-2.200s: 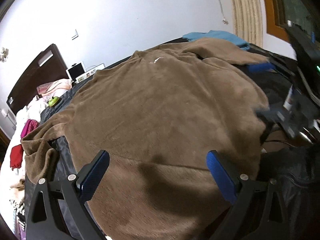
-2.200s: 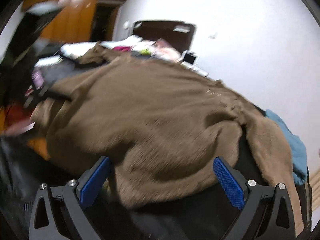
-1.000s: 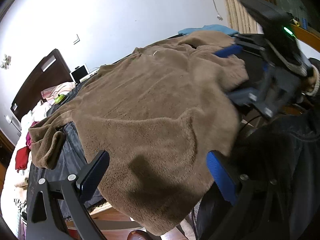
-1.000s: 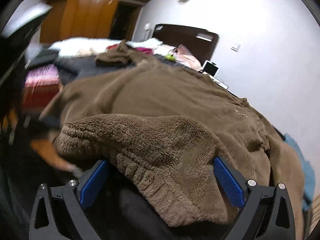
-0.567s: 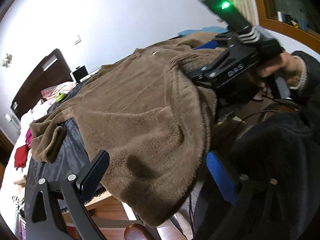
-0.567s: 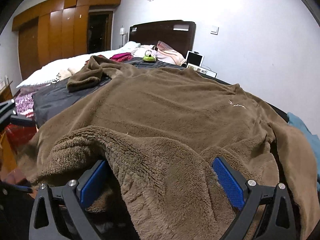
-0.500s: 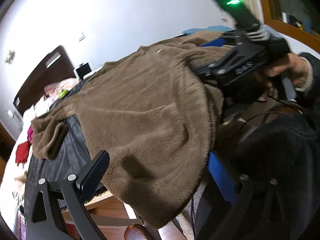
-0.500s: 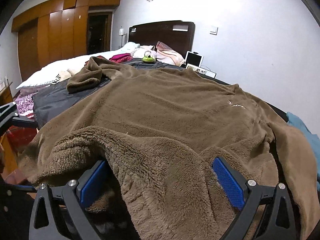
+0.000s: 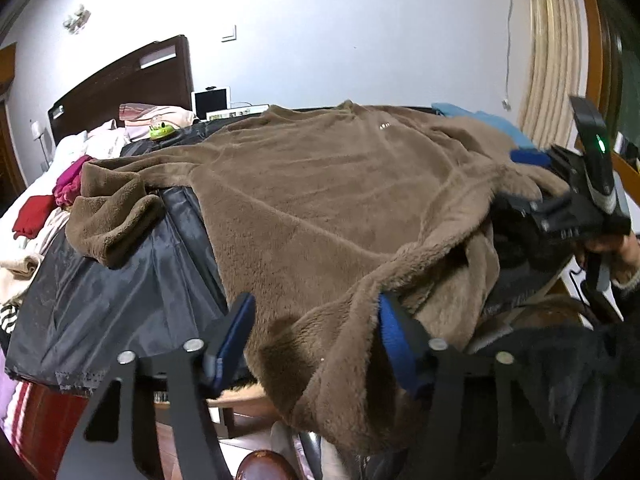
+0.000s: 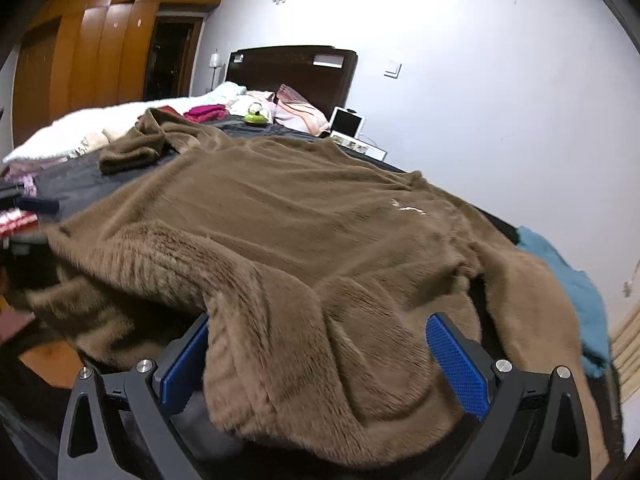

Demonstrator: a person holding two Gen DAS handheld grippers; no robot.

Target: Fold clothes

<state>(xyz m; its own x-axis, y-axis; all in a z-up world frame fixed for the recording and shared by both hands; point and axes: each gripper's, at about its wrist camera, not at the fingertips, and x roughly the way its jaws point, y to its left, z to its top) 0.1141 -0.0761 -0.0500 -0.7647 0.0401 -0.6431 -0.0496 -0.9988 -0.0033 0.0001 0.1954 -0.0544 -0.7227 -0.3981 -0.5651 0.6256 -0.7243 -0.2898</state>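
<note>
The left gripper (image 9: 314, 338) has just been closing its jaws, and the hem of the brown fleece sweater (image 9: 328, 196) is bunched between them, pads pressing the fabric; the right gripper (image 10: 320, 360) has its jaws spread wide with the sweater's other hem corner draped between them, the left pad touching fleece, the right pad standing clear; the sweater lies spread across a black sheet (image 9: 120, 280) on the bed, one sleeve (image 9: 108, 216) rumpled at the far side; a blue garment (image 10: 568, 280) lies beside it

brown fleece sweater (image 9: 320, 184), black sheet (image 9: 100, 292), blue pads (image 10: 456, 356)
</note>
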